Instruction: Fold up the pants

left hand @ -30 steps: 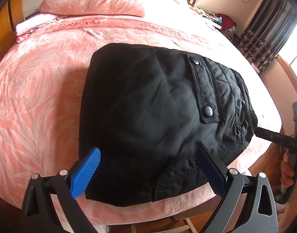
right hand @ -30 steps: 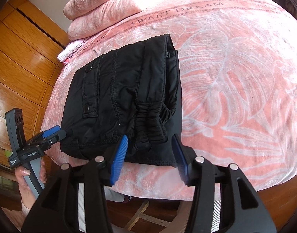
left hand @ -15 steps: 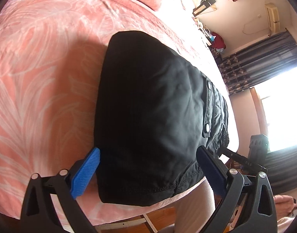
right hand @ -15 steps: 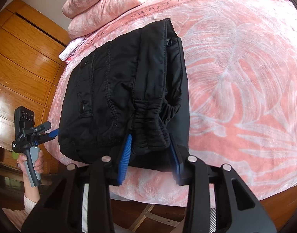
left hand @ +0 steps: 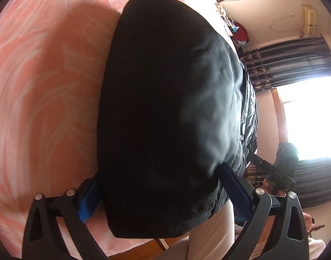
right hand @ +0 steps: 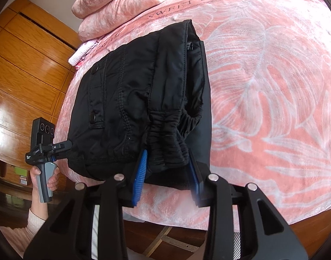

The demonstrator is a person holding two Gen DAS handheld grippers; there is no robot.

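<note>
Right wrist view: fingers (right hand: 140, 174) pinch the folded pants' (right hand: 133, 99) gathered waistband at the bed (right hand: 273, 86) edge

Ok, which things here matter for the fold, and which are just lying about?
For the job:
- black pants, folded on the bed
- right claw, closed on the elastic waistband
- left claw, straddling the near edge
- pink bedspread as work surface

Lying about:
- pillows
- white-pink cloth
- curtains
</note>
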